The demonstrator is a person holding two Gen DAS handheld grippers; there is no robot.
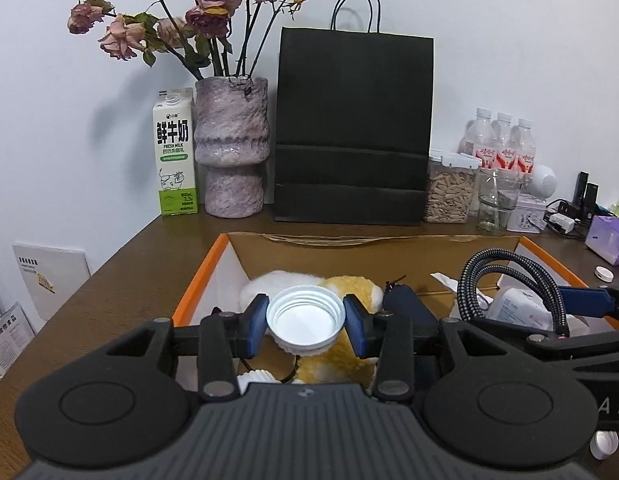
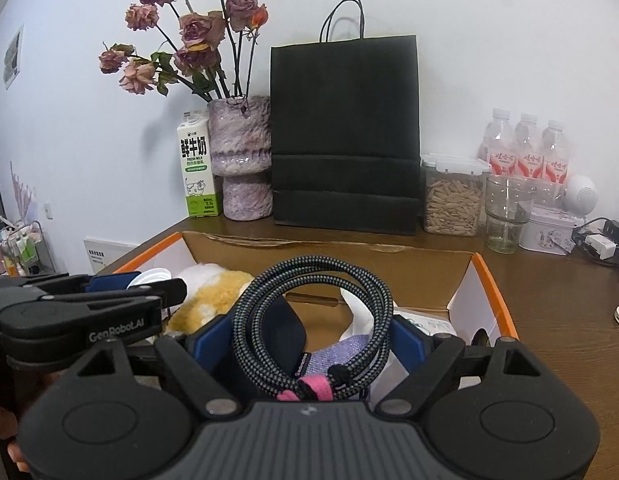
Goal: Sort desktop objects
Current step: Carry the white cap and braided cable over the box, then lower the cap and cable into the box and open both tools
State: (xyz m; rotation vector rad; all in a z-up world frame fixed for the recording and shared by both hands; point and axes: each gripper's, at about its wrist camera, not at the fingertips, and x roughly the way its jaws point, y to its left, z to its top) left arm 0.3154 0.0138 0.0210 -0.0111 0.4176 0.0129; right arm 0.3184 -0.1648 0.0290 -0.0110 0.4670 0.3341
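Now we hold both claws over the open box (image 1: 213, 264) on the worktop (image 1: 129, 280). Our left claw (image 1: 305, 318) is clamped on a white lid (image 1: 305, 320), light and stiff, taken at its rim. Our right claw (image 2: 309, 344) is clamped wide on a coiled cable (image 2: 321, 320), soft and springy. Only the right view shows its pink strap (image 2: 309, 390); the left shows the lid's hollow side.
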